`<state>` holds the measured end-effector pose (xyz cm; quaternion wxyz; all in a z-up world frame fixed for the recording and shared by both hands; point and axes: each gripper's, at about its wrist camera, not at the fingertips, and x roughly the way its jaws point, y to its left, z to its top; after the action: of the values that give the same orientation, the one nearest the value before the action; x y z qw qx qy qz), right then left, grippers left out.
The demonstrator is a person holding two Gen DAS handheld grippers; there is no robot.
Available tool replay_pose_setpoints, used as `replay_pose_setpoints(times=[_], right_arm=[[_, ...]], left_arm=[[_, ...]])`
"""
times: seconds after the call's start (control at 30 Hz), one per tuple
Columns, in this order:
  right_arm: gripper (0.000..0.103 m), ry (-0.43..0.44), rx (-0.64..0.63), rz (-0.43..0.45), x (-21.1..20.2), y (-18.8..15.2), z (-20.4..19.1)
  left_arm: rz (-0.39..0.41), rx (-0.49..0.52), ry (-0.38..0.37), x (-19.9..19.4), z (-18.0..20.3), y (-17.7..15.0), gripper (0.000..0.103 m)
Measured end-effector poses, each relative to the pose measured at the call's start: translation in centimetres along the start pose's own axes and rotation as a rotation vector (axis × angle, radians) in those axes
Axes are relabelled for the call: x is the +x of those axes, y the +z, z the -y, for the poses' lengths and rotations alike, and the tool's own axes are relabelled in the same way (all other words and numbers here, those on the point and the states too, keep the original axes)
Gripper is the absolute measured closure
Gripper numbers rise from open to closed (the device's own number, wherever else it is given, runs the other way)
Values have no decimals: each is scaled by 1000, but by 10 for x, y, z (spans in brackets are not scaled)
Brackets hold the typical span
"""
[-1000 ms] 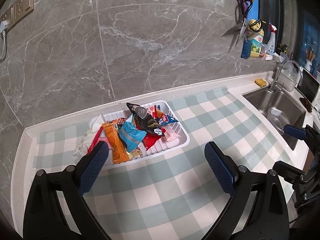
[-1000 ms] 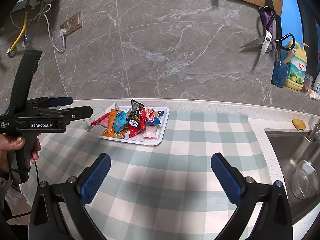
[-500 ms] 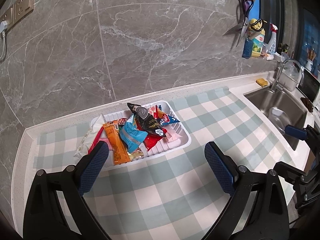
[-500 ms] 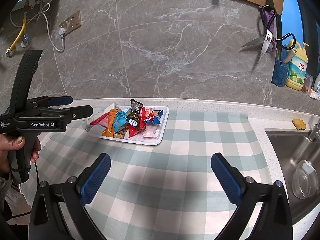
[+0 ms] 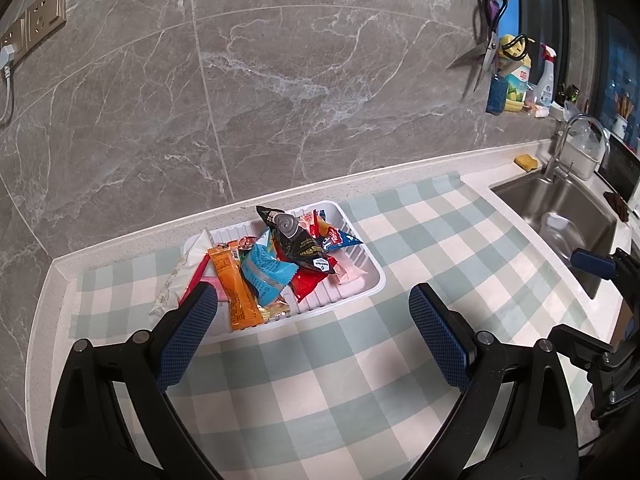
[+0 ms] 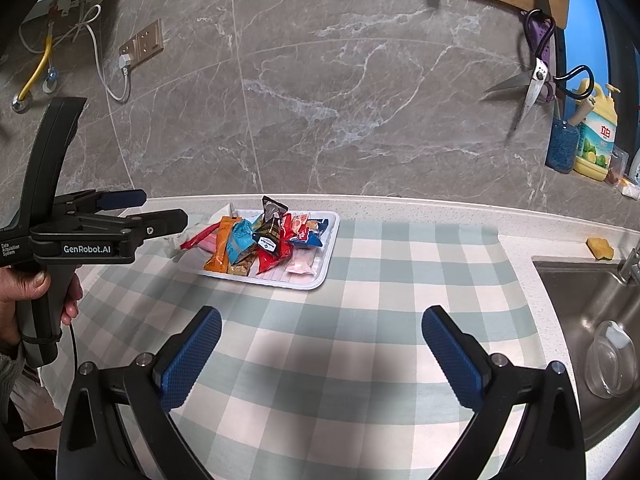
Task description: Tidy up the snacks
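Observation:
A white tray [image 5: 370, 282] [image 6: 326, 254] sits on the checked cloth near the back wall, piled with several snack packets: an orange one [image 5: 236, 284] [image 6: 219, 248], a light blue one [image 5: 264, 272] [image 6: 239, 240], a black one [image 5: 298, 240] [image 6: 271, 224], red ones [image 5: 306, 284] and a pink one [image 6: 301, 266]. A white packet [image 5: 180, 276] lies off the tray's left end. My left gripper [image 5: 314, 320] is open and empty, above the cloth just in front of the tray; it also shows from the side in the right wrist view [image 6: 160, 210]. My right gripper [image 6: 322, 340] is open and empty, further in front of the tray.
A steel sink [image 5: 568, 216] [image 6: 592, 320] with a tap lies to the right, a yellow sponge [image 6: 599, 248] at its corner. Scissors [image 6: 534, 84] and bottles [image 6: 596, 140] hang and stand on the back wall at right. Wall sockets [image 6: 142, 42] with cables are at left.
The tray sits slightly lower and nearer in the left wrist view, so the left gripper has edged forward a little. The right view is nearly unchanged.

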<state>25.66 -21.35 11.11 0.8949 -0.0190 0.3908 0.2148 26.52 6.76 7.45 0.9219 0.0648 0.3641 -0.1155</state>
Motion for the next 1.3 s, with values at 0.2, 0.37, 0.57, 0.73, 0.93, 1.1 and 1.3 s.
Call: replay_pose_setpoints(times=[0.2,0.37,0.57,0.73,0.93,1.1,1.3], right_arm=[[1,0,-1,0,0,0,0],[1,0,1,-1,0,1,-1],[1,1,-1,-1,-1,1,-1],[1,4,-2,1,1,1,-3],[1,8,-1,5,-1,1,-5],[1,13,2,5,-1,0,-6],[1,17,6,4,0,-1,-6]], left_arm=[[0,3,1,0,0,0,5],[0,4,2,0,1,0,5],[0,9,0,1,-1,0,5],[4,14,-2,1,-3,-1,5],[57,96,95,-7,1,-2,5],[154,227,289,-18,18,-6,5],[192,282,334,-20,28,-13,5]])
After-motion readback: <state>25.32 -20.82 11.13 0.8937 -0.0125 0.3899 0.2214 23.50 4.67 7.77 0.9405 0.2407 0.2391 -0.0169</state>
